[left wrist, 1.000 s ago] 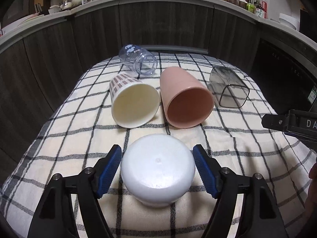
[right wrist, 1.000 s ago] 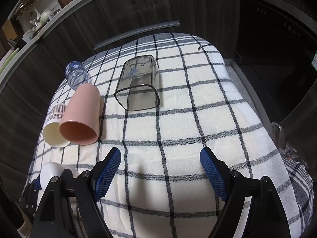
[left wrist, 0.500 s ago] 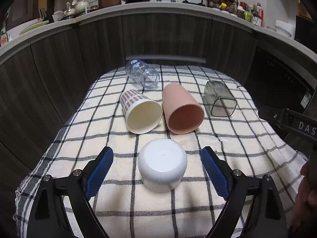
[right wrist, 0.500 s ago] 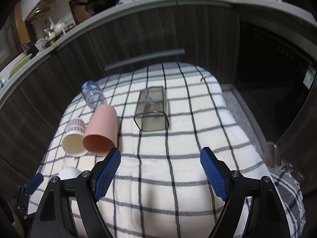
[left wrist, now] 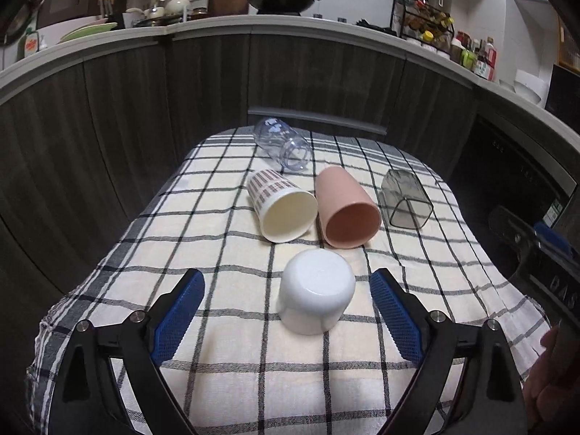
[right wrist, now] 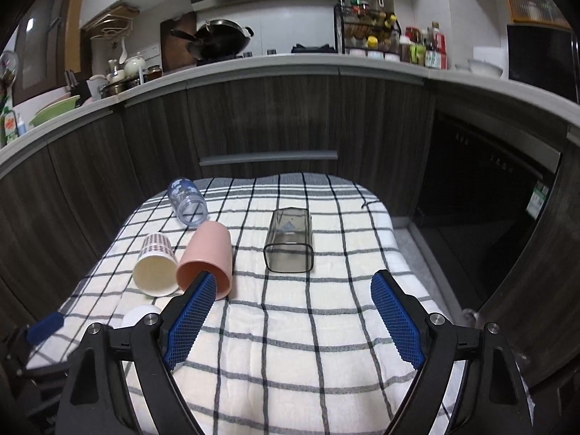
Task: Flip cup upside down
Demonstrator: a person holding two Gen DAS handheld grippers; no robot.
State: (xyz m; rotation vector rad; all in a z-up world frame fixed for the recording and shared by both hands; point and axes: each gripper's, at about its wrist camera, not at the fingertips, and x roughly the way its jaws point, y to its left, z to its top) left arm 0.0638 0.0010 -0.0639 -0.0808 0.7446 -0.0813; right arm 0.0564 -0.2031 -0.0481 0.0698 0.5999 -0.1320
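Left wrist view shows you the white cup [left wrist: 316, 291] standing upside down on the checked cloth [left wrist: 224, 224] over the table, base up, long axis vertical. Your left gripper [left wrist: 286, 311] hangs with jaws spread wide, the cup between them but untouched. Beyond it lie the cream cup [left wrist: 282, 204] and pink cup [left wrist: 346, 212] side by side, mouths toward you. Your right gripper [right wrist: 293, 317] is likewise spread, holding nothing.
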